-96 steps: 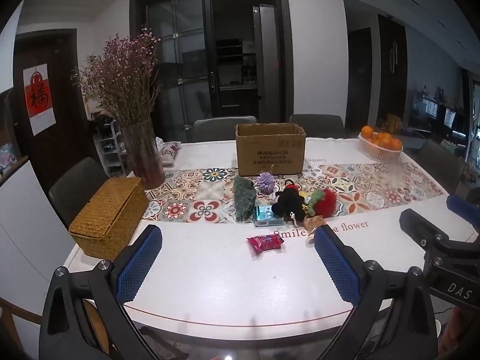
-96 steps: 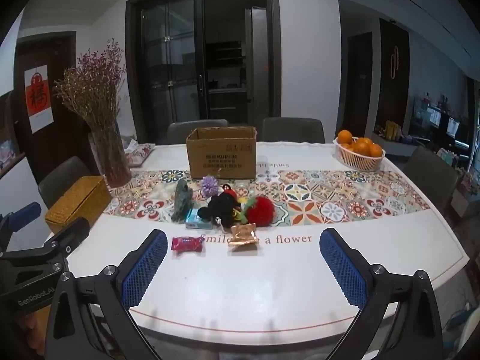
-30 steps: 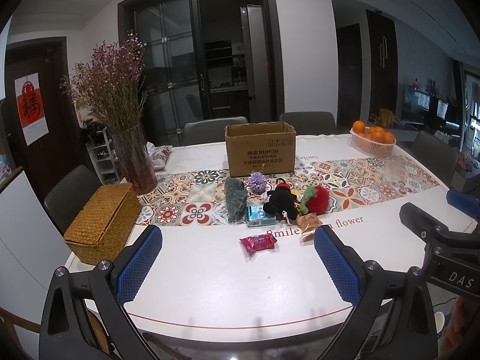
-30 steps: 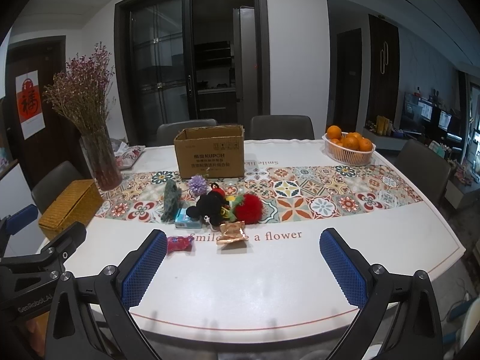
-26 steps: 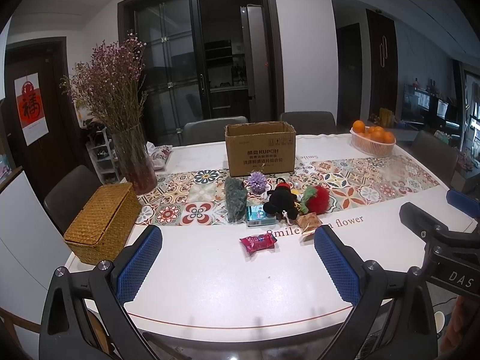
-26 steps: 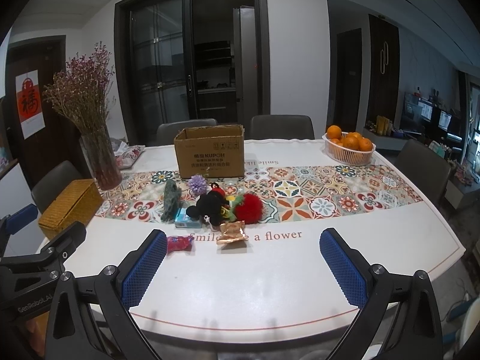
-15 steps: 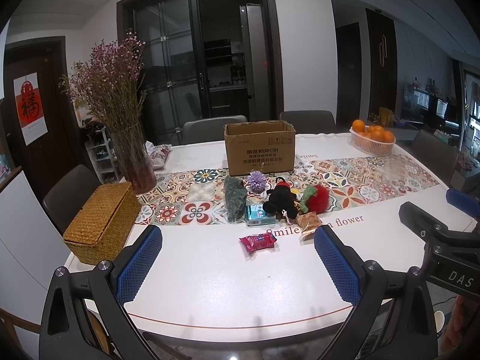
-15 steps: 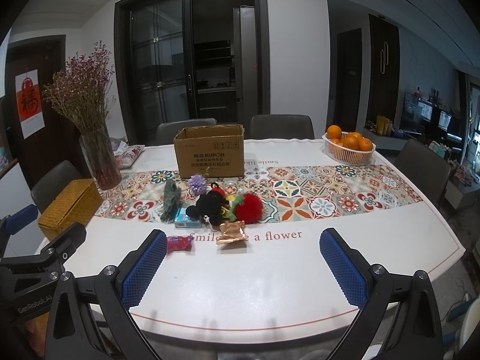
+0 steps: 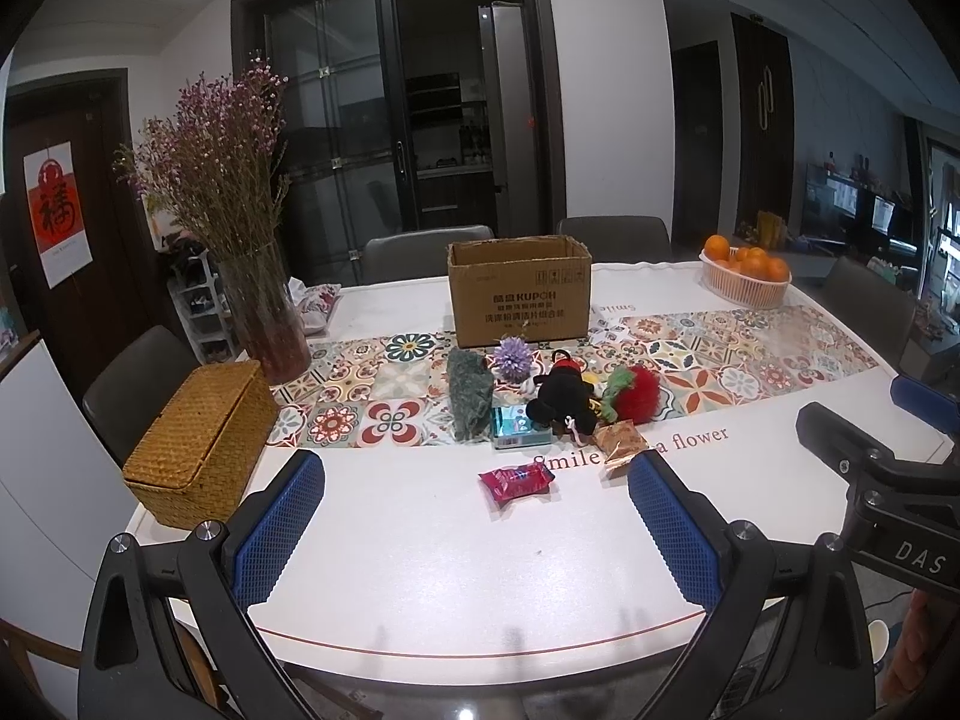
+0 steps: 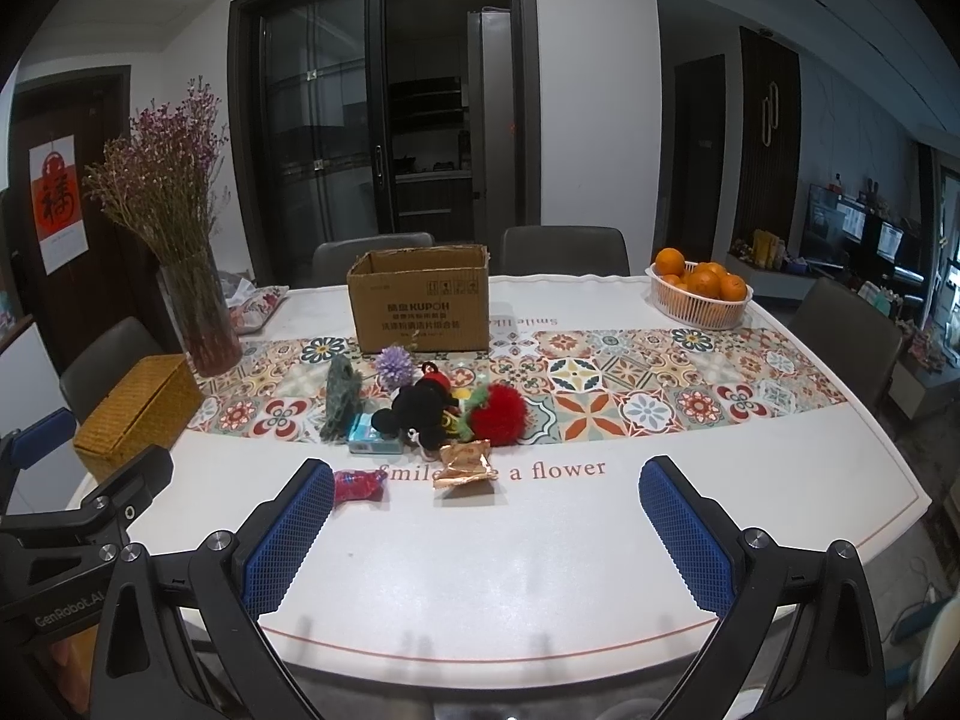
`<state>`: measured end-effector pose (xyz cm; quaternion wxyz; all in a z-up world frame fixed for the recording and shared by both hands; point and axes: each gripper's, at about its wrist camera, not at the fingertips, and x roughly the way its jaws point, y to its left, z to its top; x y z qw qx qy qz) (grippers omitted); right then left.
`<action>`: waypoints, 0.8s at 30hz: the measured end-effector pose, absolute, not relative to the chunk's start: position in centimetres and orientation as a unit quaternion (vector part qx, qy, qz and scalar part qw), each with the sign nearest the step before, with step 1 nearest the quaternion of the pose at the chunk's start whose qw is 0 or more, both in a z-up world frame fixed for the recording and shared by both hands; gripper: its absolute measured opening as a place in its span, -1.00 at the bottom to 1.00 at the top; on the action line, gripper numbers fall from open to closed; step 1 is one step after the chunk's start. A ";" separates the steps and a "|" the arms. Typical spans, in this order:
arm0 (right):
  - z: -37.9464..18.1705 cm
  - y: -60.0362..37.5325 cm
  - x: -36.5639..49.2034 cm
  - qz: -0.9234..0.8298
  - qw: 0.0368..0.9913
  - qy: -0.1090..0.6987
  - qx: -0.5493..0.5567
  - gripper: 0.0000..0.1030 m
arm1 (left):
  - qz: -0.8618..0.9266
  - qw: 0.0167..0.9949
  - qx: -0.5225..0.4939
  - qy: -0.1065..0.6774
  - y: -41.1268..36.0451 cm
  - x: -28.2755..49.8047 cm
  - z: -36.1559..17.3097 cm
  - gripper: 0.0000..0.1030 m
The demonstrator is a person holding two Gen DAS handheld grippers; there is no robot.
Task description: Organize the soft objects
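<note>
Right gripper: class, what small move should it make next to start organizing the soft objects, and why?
Probably ease the right gripper forward toward the red fluffy toy. Its jaws stand wide open and empty, short of the items, and that toy lies at the cluster's near right edge, beside the black plush. The open cardboard box behind looks a likely place for it.

Both fisheye views are sharp and evenly lit from overhead, with a bluish cast, strong barrel distortion and black vignetted corners, soft glare on the white table [image 9: 420,552], and dark, unlit glass doors [image 10: 384,138] behind.
</note>
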<state>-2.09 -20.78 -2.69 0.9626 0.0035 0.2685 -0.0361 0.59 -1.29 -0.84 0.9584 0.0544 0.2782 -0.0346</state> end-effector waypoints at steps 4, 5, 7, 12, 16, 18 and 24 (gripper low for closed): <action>-2.8 -20.5 -1.4 -0.036 0.961 0.275 0.004 1.00 | -0.037 0.956 0.056 0.286 -1.1 1.3 -1.2 1.00; -2.9 -20.5 -1.2 -0.037 0.960 0.278 0.004 1.00 | -0.039 0.955 0.057 0.289 -1.0 1.6 -1.3 1.00; -3.0 -20.4 -0.7 -0.036 0.958 0.283 0.005 1.00 | -0.041 0.953 0.058 0.295 -0.9 2.1 -1.6 1.00; -3.7 -20.2 1.0 -0.036 0.953 0.302 0.008 1.00 | -0.050 0.946 0.063 0.315 -0.6 4.1 -2.3 1.00; -4.7 -19.9 2.9 -0.037 0.946 0.321 0.010 1.00 | -0.059 0.939 0.071 0.332 -0.3 5.9 -3.2 1.00; -5.3 -19.7 4.2 -0.037 0.942 0.334 0.013 1.00 | -0.067 0.935 0.076 0.339 -0.3 7.0 -3.7 1.00; -6.9 -19.3 7.3 -0.039 0.931 0.363 0.016 1.00 | -0.096 0.923 0.111 0.355 -0.5 10.5 -5.4 1.00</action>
